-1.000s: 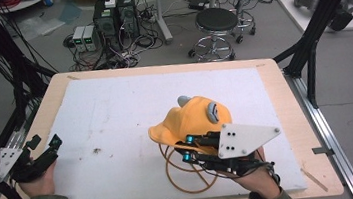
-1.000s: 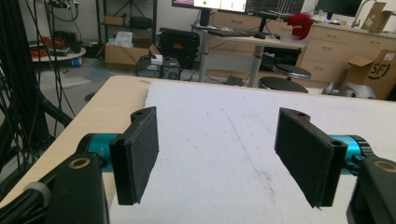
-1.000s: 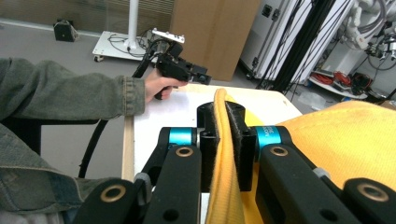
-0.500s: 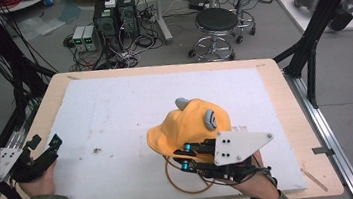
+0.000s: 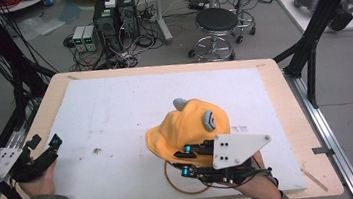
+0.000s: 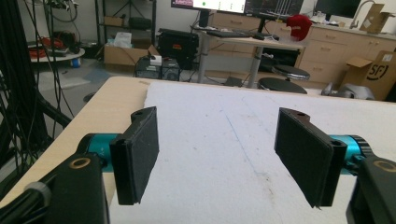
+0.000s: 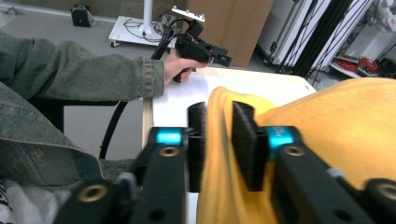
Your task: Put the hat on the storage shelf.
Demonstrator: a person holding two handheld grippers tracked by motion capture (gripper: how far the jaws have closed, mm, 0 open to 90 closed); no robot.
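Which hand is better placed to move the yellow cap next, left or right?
Right. The right gripper sits at the yellow cap with the brim between jaws that have just been opening. The left gripper hangs open at the table's far left edge.

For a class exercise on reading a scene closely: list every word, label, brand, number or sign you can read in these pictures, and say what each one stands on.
"SF": black print on the brown cardboard box at the right edge of the left gripper view; a stroke after it is cut off.
Monitor at the top of that view: screen content too small to read.
Yellow cap: no legible text.
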